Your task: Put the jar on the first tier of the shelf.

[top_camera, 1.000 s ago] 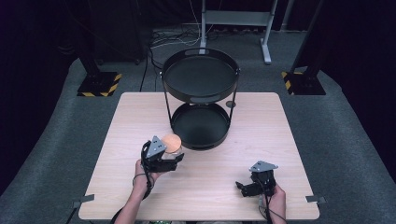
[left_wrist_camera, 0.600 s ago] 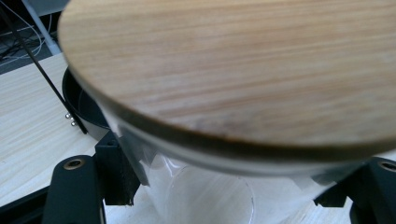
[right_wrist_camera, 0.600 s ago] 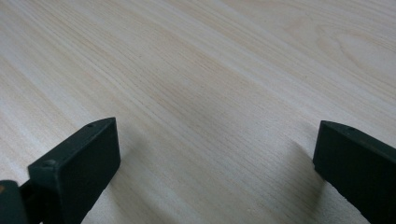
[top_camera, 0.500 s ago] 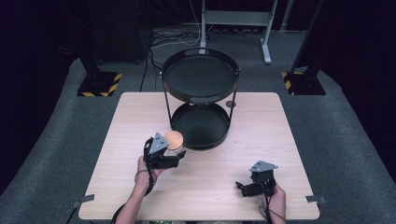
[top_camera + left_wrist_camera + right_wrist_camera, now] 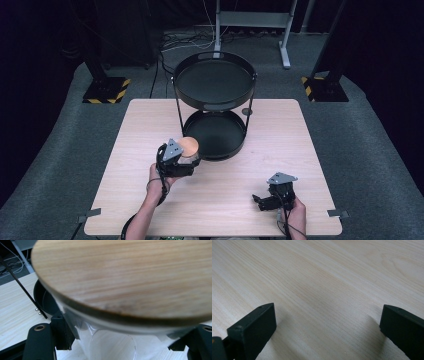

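A clear glass jar with a round wooden lid (image 5: 189, 146) hangs just above the table, at the front left rim of the lower tray (image 5: 231, 150) of a black two-tier stand. My left gripper (image 5: 186, 159) is shut on the jar's glass body. In the left gripper view the lid (image 5: 125, 277) looms large, with the glass (image 5: 110, 345) pressed between the two black jaws. My right gripper (image 5: 259, 200) lies low over the table's front right, jaws wide apart. In the right gripper view, my right gripper (image 5: 327, 325) has only bare wood between its fingers.
The stand's upper tray (image 5: 182, 92) sits above the lower one on thin black posts (image 5: 178, 115). The light wooden table (image 5: 285, 145) stands on grey carpet. A metal desk frame (image 5: 252, 20) and striped black-yellow bases (image 5: 105, 92) stand behind it.
My left gripper has carried the jar a little to the right and away from the person, closer to the lower tray. The right gripper has stayed put.
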Available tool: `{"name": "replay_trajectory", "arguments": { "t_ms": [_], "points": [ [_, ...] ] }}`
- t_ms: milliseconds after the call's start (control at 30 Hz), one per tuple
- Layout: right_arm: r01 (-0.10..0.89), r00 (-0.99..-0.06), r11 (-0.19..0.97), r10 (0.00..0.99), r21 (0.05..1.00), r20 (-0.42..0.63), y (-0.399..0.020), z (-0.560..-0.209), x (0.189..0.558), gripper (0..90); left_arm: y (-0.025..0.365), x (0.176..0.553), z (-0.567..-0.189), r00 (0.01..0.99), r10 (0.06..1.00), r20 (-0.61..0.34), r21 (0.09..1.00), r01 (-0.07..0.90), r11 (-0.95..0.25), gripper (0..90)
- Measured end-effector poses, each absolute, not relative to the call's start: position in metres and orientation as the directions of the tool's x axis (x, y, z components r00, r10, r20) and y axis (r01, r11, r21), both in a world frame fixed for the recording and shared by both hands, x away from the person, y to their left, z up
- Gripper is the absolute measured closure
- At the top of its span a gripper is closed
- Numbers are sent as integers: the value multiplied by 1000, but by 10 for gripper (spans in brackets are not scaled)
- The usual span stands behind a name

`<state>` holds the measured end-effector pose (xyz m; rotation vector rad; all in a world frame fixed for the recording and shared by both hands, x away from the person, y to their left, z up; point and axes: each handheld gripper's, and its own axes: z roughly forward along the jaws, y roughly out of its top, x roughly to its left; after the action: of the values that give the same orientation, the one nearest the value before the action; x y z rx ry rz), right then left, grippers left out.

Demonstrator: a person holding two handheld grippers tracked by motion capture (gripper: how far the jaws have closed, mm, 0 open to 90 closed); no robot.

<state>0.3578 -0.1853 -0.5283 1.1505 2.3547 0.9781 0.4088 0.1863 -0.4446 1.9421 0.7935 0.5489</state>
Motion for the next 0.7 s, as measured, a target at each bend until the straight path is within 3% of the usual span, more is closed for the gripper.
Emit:
{"name": "replay_trajectory", "arguments": {
  "t_ms": [700],
  "points": [
    [554, -613, 434, 790, 710, -6, -185, -528, 358, 0, 183, 425, -442, 677, 734, 54, 888, 303, -345, 262]
  ]
}}
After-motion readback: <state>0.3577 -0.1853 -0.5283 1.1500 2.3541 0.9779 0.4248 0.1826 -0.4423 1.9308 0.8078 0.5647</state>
